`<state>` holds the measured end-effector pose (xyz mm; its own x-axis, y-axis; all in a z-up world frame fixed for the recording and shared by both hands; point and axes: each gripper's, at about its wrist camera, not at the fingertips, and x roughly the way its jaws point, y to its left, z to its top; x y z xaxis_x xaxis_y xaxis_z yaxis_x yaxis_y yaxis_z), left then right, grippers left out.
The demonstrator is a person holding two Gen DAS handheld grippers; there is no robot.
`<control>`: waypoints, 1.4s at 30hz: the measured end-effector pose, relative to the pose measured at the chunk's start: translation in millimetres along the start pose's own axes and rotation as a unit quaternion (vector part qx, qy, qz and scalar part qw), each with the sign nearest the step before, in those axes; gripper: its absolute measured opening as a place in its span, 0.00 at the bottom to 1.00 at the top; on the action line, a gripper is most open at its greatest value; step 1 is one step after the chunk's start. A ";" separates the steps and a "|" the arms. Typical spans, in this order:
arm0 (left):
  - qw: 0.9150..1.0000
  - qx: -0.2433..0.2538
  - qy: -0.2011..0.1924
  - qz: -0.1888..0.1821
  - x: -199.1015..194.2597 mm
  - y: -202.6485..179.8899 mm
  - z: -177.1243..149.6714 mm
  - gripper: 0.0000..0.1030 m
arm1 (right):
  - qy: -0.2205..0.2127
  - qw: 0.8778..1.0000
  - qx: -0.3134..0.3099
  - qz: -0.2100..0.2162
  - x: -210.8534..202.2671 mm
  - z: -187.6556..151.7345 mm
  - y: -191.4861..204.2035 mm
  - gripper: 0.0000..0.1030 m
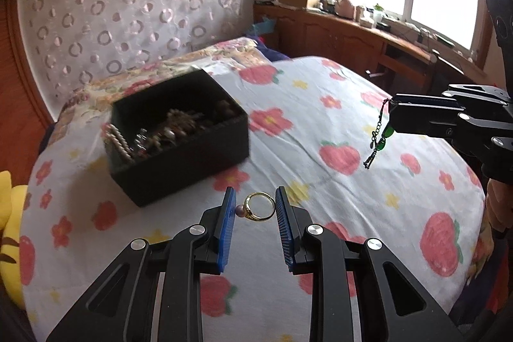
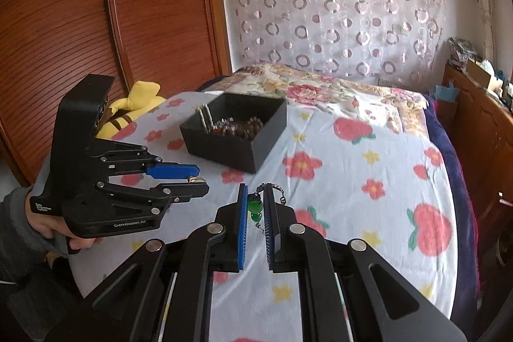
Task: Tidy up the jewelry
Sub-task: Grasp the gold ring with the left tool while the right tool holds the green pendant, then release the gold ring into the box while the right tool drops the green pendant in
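Your left gripper (image 1: pixel 255 203) holds a gold ring (image 1: pixel 259 207) with a small pearl, pinched between its blue pads, lifted above the bed (image 1: pixel 368 197). Your right gripper (image 2: pixel 256 201) is nearly closed on a dark chain (image 2: pixel 278 190) with green beads, which dangles from its tips. Both hang over a white sheet printed with red flowers and strawberries. A black box (image 1: pixel 179 156) full of tangled jewelry sits on the bed just beyond the left gripper. A yellow plush toy (image 2: pixel 128 109) lies at the bed's edge.
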<state>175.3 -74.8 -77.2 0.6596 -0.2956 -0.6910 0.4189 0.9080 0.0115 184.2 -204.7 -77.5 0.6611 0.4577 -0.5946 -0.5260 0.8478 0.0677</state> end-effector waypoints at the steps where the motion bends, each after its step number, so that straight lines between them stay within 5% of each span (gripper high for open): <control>1: 1.000 -0.003 -0.004 0.003 -2.0 3.5 3.1 0.23 | -0.003 1.000 -0.002 0.001 1.3 6.3 0.8 0.11; 19: 0.995 -0.075 -0.035 0.054 8.5 86.6 52.3 0.24 | -0.013 1.000 -0.014 0.011 61.7 103.1 9.8 0.11; 24: 0.993 -0.090 -0.041 0.064 7.1 98.2 47.2 0.45 | 0.008 1.000 0.000 0.008 93.7 117.3 3.8 0.11; 32: 0.990 -0.089 -0.059 0.088 -14.2 104.6 29.7 0.58 | 0.033 0.999 0.008 0.003 127.1 120.7 3.5 0.12; 33: 0.990 -0.089 -0.060 0.089 -16.7 105.0 27.7 0.68 | 0.034 0.999 0.006 -0.002 128.4 120.8 4.7 0.14; 35: 0.989 -0.092 -0.072 0.094 -26.3 104.6 21.6 0.79 | 0.033 0.999 0.005 -0.004 128.8 121.2 7.4 0.23; 37: 0.988 -0.096 -0.080 0.096 -34.4 102.9 15.6 0.80 | 0.025 1.000 0.005 -0.007 123.7 120.0 9.3 0.38; 40: 0.986 -0.102 -0.089 0.101 -49.5 100.3 6.6 0.82 | 0.010 1.000 0.001 -0.021 109.0 115.3 13.8 0.41; 42: 0.983 -0.104 -0.105 0.105 -63.3 95.8 0.2 0.93 | -0.007 0.999 -0.001 -0.035 91.9 107.9 18.8 0.44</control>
<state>173.8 30.8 -32.2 0.8419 -0.1301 -0.5237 0.1369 0.9902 -0.0259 292.8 -117.7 -44.5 0.7036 0.4011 -0.5867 -0.4791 0.8774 0.0252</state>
